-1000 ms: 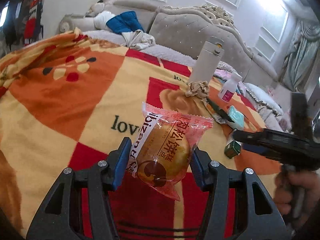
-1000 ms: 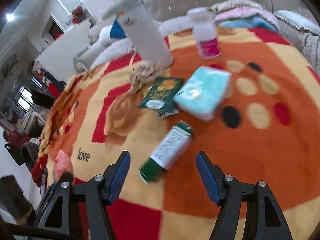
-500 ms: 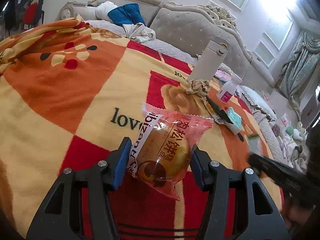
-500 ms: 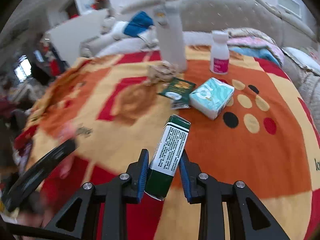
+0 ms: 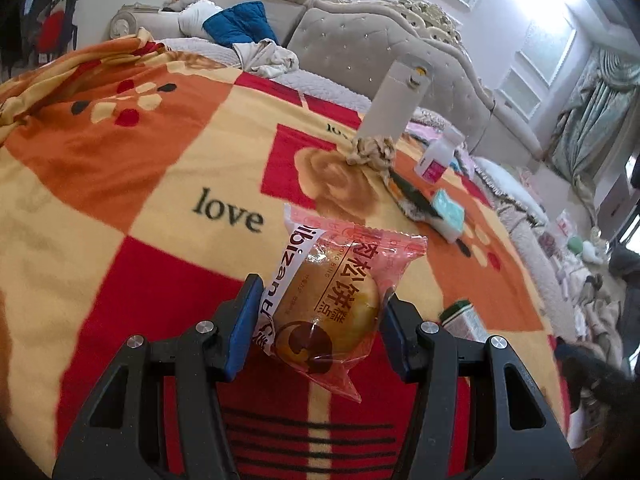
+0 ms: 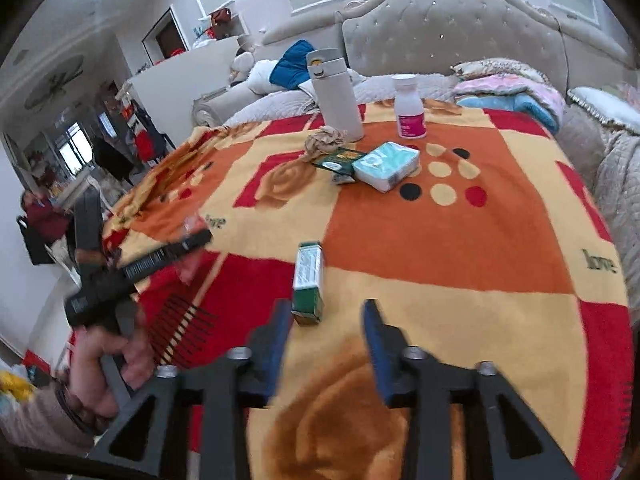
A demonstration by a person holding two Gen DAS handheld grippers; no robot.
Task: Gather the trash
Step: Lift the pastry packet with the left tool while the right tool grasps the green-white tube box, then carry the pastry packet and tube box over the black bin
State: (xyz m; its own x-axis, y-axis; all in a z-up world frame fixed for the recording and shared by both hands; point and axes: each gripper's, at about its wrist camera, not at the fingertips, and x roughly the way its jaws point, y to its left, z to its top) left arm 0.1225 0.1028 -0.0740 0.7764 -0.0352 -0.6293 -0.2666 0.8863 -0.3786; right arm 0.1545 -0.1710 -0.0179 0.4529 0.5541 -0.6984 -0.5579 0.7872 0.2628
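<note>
Green carton (image 6: 308, 280) lies on the blanket (image 6: 440, 232) just ahead of right gripper (image 6: 326, 320), long axis pointing away, nothing between its opening jaws. Left gripper (image 5: 318, 320) clamps the pastry packet (image 5: 332, 292).

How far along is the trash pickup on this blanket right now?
No bin or bag shows, so nothing counts as collected yet. In hand: the left gripper is shut on the pink pastry packet. The right gripper is opening, nothing between its pads; the green box lies on the blanket just ahead. Left: that box, the crumpled paper, and the dark green packet.
</note>
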